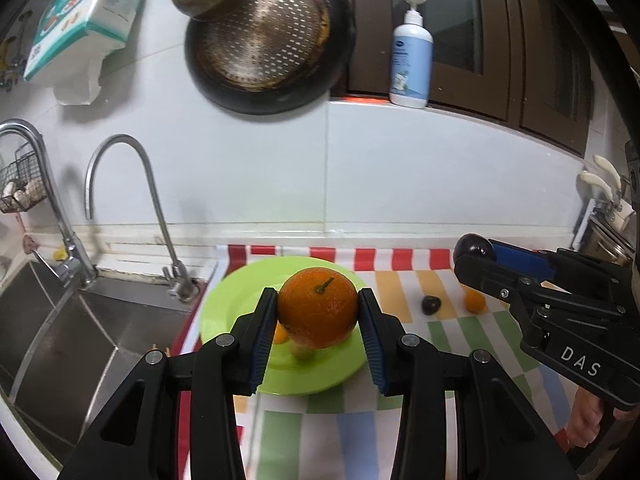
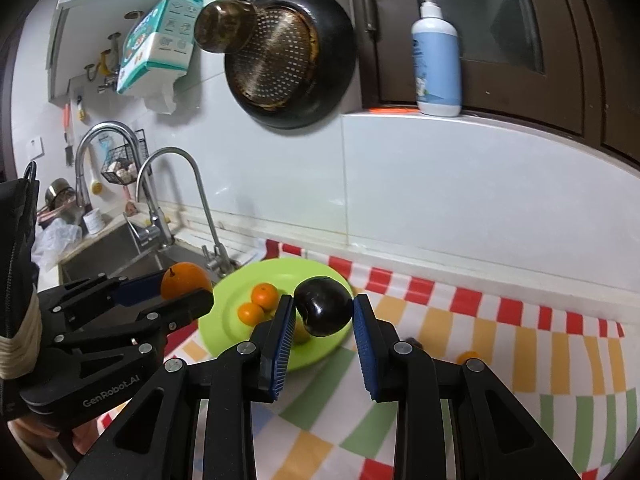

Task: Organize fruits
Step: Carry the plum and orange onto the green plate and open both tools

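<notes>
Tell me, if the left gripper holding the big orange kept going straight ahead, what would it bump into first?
Probably the green plate. The left gripper points over it with the big orange clamped between its fingers. If it passes above the plate, the white tiled wall comes next. Depth is hard to judge.

Fruit and kitchenware, by my count.

I see two grippers, left (image 1: 318,312) and right (image 2: 323,312). I count one big orange (image 1: 317,312), one dark plum (image 2: 323,311), two small oranges (image 2: 264,295) (image 2: 250,313) and one yellow-green fruit (image 2: 301,332) on the one green plate (image 2: 224,320). On the one striped cloth (image 2: 480,332) lie one more small orange (image 1: 475,302) and one small dark fruit (image 1: 431,304). I also count two faucets (image 1: 120,184) (image 1: 36,168), one sink (image 1: 60,340), one pan (image 1: 264,40), one pump bottle (image 1: 411,56).
</notes>
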`<state>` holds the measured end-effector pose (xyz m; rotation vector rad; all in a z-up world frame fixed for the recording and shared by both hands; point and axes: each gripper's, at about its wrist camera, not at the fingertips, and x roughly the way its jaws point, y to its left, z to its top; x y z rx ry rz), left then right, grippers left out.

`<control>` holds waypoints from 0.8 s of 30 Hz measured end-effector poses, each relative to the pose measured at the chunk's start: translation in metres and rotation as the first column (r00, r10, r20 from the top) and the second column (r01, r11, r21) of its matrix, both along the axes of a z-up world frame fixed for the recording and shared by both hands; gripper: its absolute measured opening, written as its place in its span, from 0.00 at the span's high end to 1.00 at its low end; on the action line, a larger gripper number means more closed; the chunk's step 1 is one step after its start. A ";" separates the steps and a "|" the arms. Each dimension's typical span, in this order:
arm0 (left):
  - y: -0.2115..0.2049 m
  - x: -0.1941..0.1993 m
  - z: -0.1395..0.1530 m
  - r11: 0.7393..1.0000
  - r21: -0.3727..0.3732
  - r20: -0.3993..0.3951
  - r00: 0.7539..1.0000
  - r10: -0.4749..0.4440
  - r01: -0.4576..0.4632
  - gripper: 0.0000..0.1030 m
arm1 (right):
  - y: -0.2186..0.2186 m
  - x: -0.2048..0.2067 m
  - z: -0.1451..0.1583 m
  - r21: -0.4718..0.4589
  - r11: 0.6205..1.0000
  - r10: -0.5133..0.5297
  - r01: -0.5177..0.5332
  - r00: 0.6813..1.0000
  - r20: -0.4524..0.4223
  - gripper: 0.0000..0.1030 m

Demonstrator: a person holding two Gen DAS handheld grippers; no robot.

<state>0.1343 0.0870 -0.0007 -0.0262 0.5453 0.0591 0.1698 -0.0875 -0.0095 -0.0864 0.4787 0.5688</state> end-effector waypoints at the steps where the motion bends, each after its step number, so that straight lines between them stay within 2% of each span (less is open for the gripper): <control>1: 0.003 0.000 0.001 1.000 0.003 0.004 1.000 0.007 -0.007 0.61 | 0.004 0.001 0.001 0.001 1.000 0.008 -0.008 1.000 0.003 0.70; 13: 0.030 0.009 0.003 0.997 0.034 0.017 0.997 0.072 -0.072 0.61 | 0.040 0.017 0.004 -0.003 0.998 0.069 -0.069 0.998 0.007 0.70; 24: 0.052 0.032 -0.015 0.993 0.033 -0.021 0.994 0.110 -0.109 0.61 | 0.066 0.044 -0.007 -0.014 0.995 0.099 -0.100 0.995 -0.032 0.70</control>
